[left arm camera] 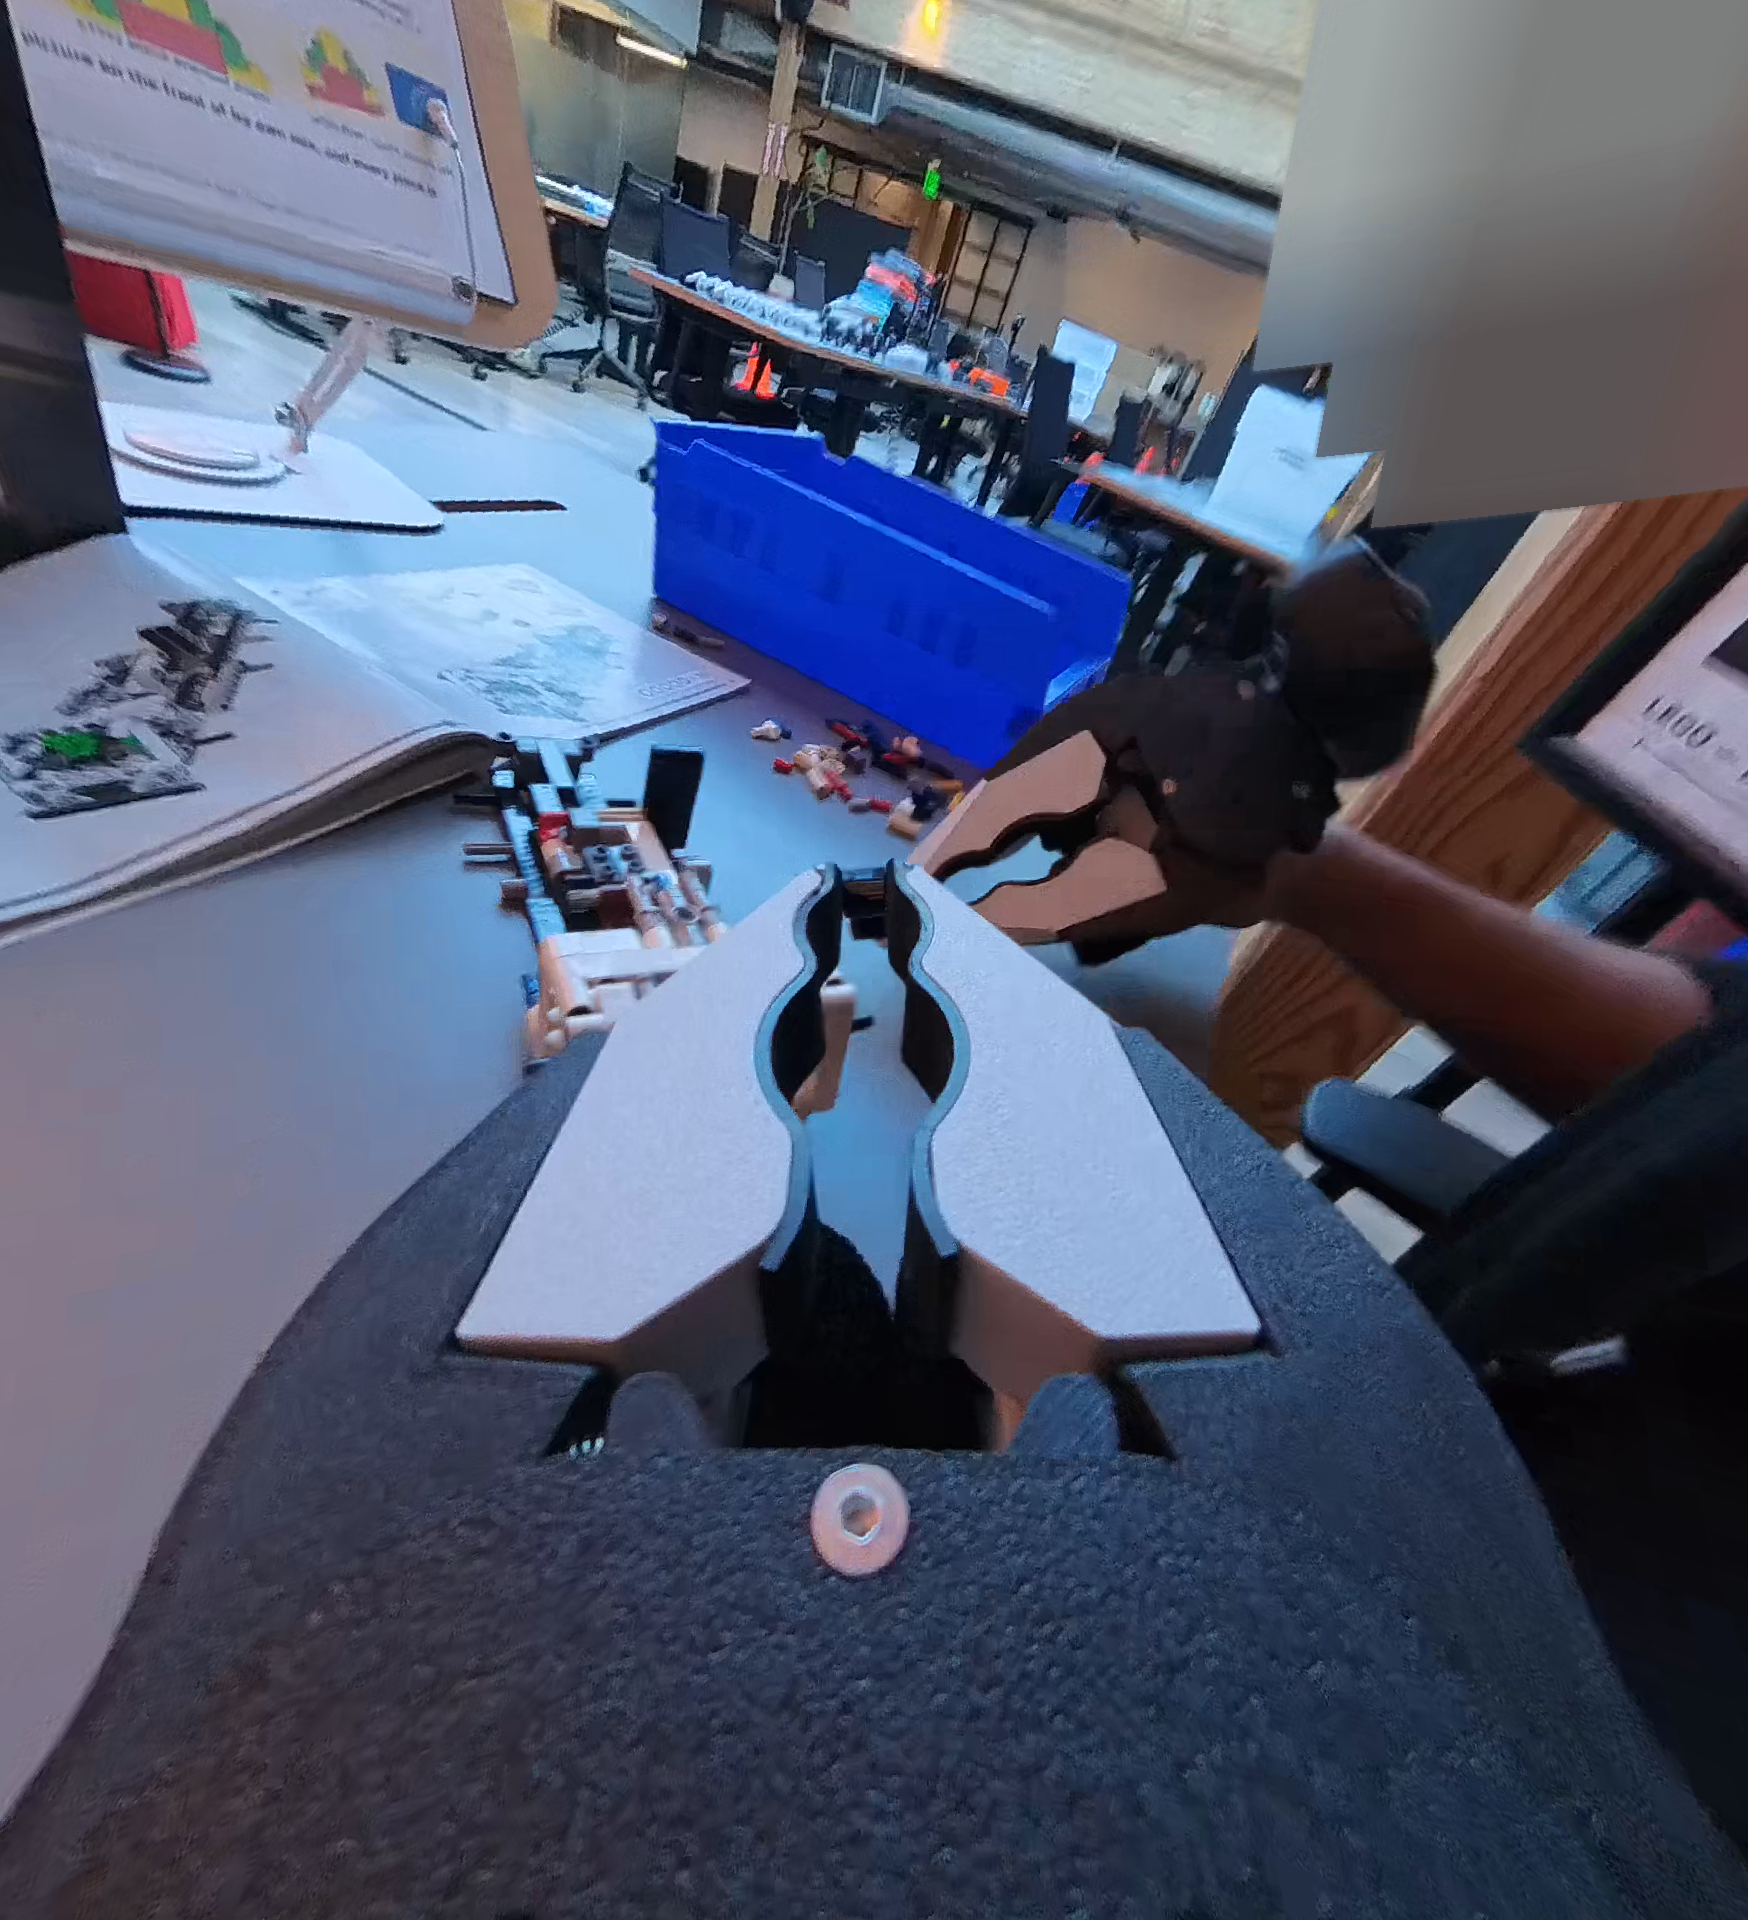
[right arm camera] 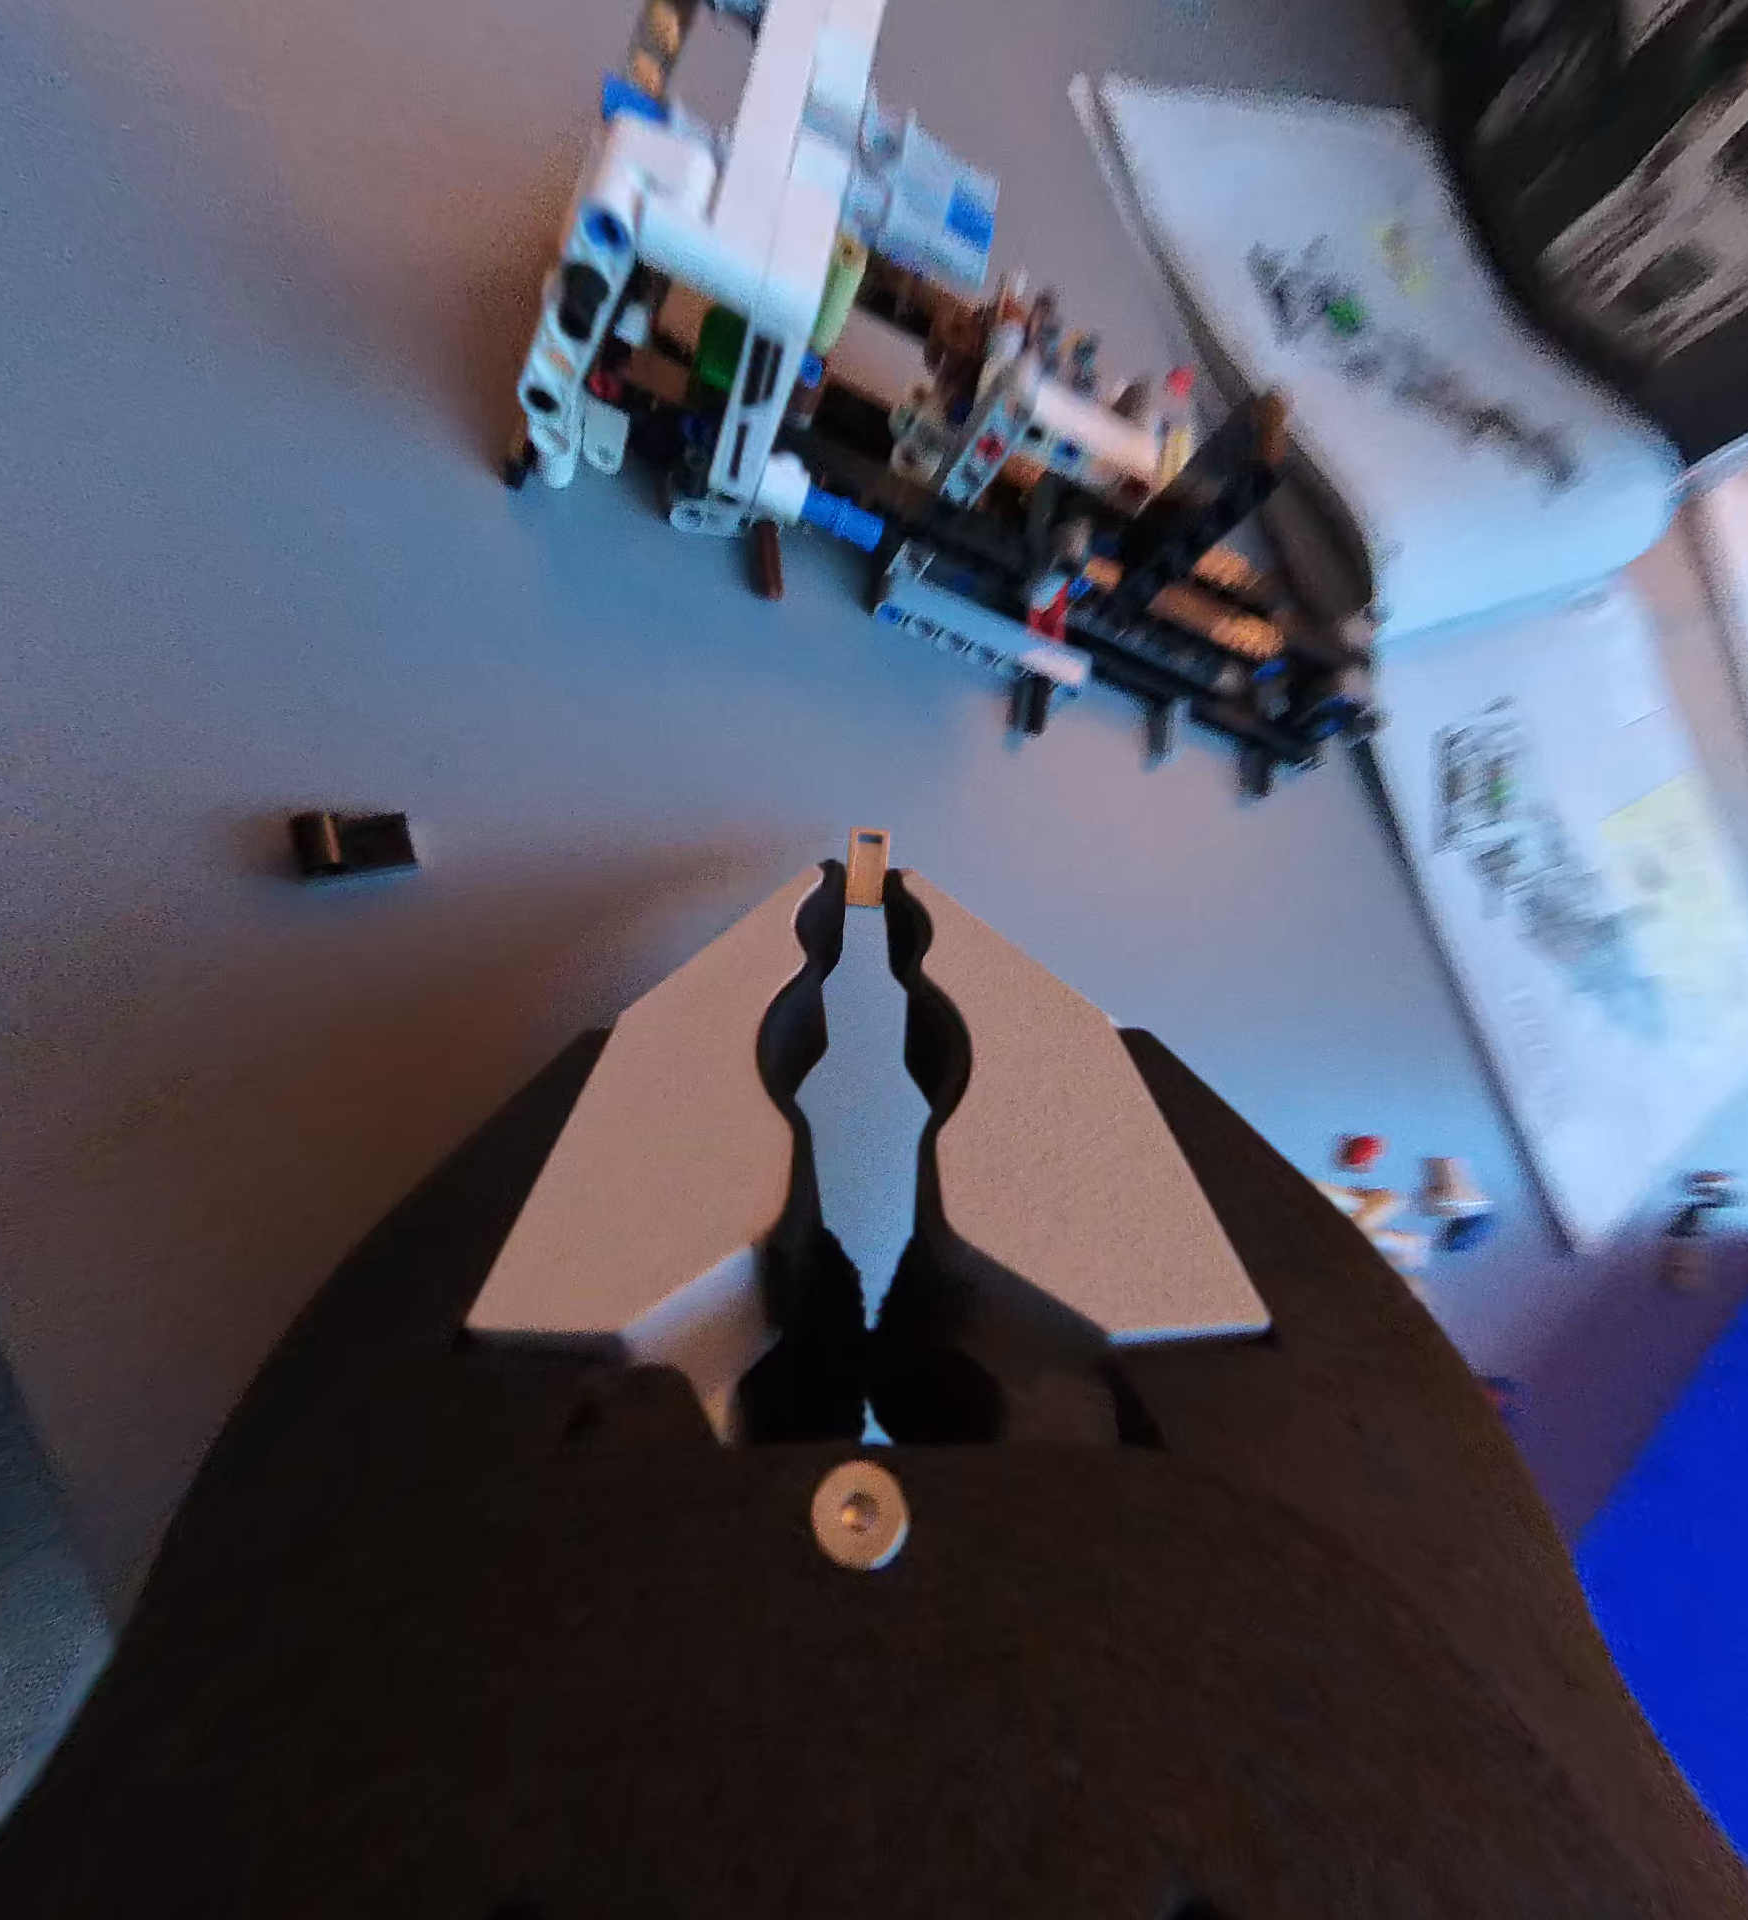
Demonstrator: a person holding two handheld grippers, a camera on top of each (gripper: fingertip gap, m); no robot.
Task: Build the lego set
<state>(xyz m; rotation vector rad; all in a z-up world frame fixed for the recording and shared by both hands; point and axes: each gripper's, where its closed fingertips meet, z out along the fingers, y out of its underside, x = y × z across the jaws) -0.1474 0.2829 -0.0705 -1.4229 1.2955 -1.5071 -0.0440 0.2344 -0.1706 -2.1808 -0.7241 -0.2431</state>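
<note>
Right gripper (right arm camera: 865,883): tips clamp small tan piece (right arm camera: 867,864) | black piece (right arm camera: 352,844): near left on table (right arm camera: 226,520) | partial lego model (right arm camera: 932,416): far.

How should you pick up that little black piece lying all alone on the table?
Probably from straight above, with the fingers closing across its short width. The small black piece lies flat on the grey table with open space all round, and its long sides look straight, so they give the best hold. The right gripper already pinches a small tan piece, so it isn't free.

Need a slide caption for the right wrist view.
Right gripper pinching a small tan lego piece above the grey table, half-built lego model ahead.
</note>
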